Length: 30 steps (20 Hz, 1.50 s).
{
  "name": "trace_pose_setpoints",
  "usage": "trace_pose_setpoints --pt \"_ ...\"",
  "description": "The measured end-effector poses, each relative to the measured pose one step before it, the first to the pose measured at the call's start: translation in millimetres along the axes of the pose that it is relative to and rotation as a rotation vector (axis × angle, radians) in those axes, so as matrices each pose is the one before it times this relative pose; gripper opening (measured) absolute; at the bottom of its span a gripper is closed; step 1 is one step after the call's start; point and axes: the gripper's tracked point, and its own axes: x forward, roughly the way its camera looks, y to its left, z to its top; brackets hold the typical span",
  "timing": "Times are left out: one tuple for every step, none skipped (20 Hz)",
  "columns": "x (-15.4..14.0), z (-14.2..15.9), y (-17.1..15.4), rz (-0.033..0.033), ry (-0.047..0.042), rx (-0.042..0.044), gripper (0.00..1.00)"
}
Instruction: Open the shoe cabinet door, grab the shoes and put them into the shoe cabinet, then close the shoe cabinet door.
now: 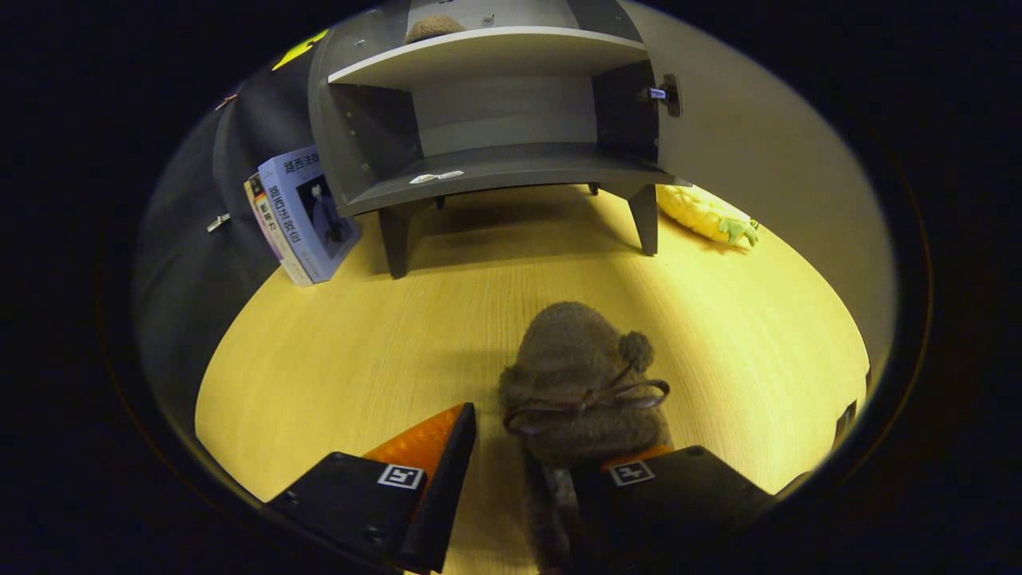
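My gripper (511,447) has its fingers spread apart, and the fuzzy brown shoe (579,379), rounded, with a thin cord bow and a pompom, lies between them against my right finger on the smooth pale wood-grain table (335,351). Beyond stands the grey shoe cabinet (495,112) on short legs, its door (766,160) swung open and another fuzzy shoe (431,28) on its upper shelf. Glossy books (299,216) lean beside its left wall, and a knobbly yellow pineapple toy (707,214) lies to its right.

Camera on the gripper, low and looking forward.
It sits close over the yellow wooden table (335,351), facing the open grey shoe cabinet (495,112) farther ahead.
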Motion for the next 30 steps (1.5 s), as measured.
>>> trace_pose_setpoints --pt "4.27 3.34 -8.73 -0.03128 -0.01698 -0.00891 0.54" --pt "0.32 5.13 3.31 0.01939 -0.01994 0.01304 0.39" --pt "-2.87 0.37 1.7 0.01204 0.00577 0.00975 0.25" --pt "-0.39 1.77 -0.58 0.00847 -0.00979 -0.00143 0.1" --pt "-4.22 3.73 -1.39 -0.00016 -0.01265 -0.01649 0.1" --pt "-4.85 4.23 -1.76 -0.00052 -0.01196 -0.01689 0.1" --pt "-6.65 6.53 1.87 0.01085 -0.00813 -0.00003 0.1" --pt "-7.77 8.93 2.59 0.01572 -0.0124 0.00676 0.1" --pt "-9.14 11.2 0.18 0.00482 -0.01557 0.00845 0.1" --pt "-9.7 13.06 1.15 0.00572 -0.01686 0.00784 0.1" --pt "-12.04 15.04 0.89 -0.00063 -0.02408 0.00815 0.1" --pt "-10.57 16.56 2.55 0.00393 -0.02003 0.0058 0.1" --pt "-13.29 16.72 3.77 0.00682 -0.01905 0.00695 0.1" --pt "-12.55 17.7 5.67 0.01661 -0.01691 0.01062 0.1" --pt "-11.74 18.63 6.0 0.01713 -0.01661 0.00929 0.1" --pt "-10.44 19.56 5.24 0.01262 -0.02111 0.00546 0.1" --pt "-8.69 22.27 4.17 0.00726 -0.02591 0.00465 0.1" --pt "-6.23 21.87 4.12 0.00564 -0.02411 0.00169 0.1" --pt "-5.34 22.41 3.3 0.00106 -0.02186 -0.00095 0.1" --pt "-3.5 21.19 1.68 -0.00479 -0.01718 -0.00537 0.1" --pt "0.06 21.09 2.82 -0.00245 -0.01204 -0.00568 0.1" --pt "0.79 17.13 2.84 0.00294 -0.00607 -0.00053 0.1" --pt "1.73 21.45 4.0 0.0025 -0.01026 0.00845 0.1" --pt "4.97 20.48 4.54 0.01297 -0.01334 0.01067 0.1" --pt "6.82 20.06 5.54 0.0149 -0.02195 0.00424 0.1" --pt "12.85 15.5 2.51 0.002 -0.0123 -0.00906 0.1" --pt "14.8 11.91 1.67 -0.00052 -0.00447 -0.01547 0.1" --pt "16.78 16.62 1.75 -0.00026 -0.0116 -0.00936 0.1" --pt "15.16 12.36 1.9 0.0001 -0.00887 -0.00685 0.1" --pt "14.82 10.65 1.84 0.00047 -0.00945 -0.00936 0.1"
